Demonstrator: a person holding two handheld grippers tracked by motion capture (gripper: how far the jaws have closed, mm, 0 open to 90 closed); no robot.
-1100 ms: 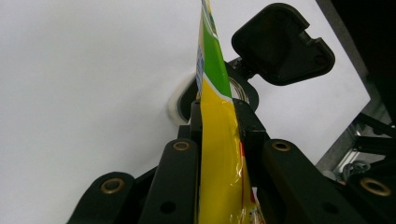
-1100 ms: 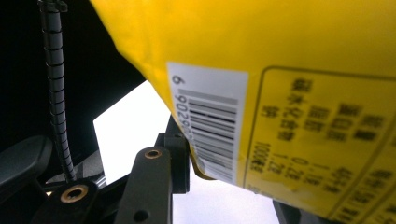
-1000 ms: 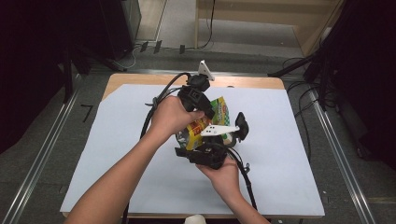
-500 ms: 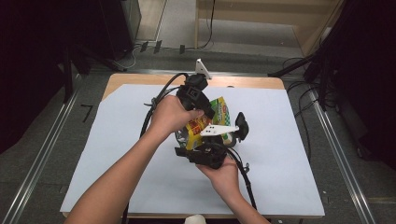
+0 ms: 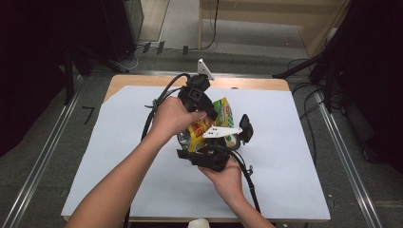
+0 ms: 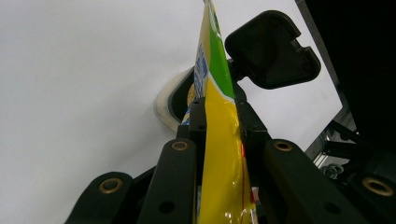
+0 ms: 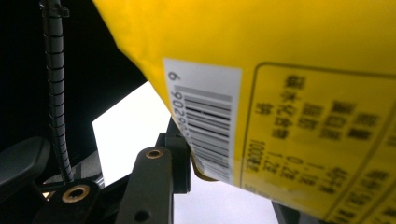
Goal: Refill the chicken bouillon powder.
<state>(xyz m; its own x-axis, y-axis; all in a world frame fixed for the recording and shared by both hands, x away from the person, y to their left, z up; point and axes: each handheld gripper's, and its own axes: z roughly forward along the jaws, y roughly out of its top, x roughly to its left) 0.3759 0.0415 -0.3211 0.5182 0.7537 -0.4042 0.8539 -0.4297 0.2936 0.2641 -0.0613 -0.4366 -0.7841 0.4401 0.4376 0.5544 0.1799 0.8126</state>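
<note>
A yellow and green snack bag [image 5: 221,113] is held up over the middle of the white table sheet [image 5: 294,156], between both grippers. My left gripper [image 5: 209,113] comes in from the upper left. In the left gripper view this gripper [image 6: 219,109] is shut on the bag [image 6: 219,140], which I see edge-on between the pads. My right gripper [image 5: 216,138] reaches up from below. In the right gripper view the bag's back with its barcode [image 7: 205,121] lies against the left fingertip [image 7: 178,154]; the other jaw is hidden behind the bag.
A round white-rimmed container [image 6: 164,101] sits on the sheet just under the bag, partly hidden by the grippers. Black cables [image 5: 157,102] trail from both grippers across the sheet. The wooden table edge [image 5: 256,83] runs along the back, and metal rails [image 5: 342,156] flank both sides.
</note>
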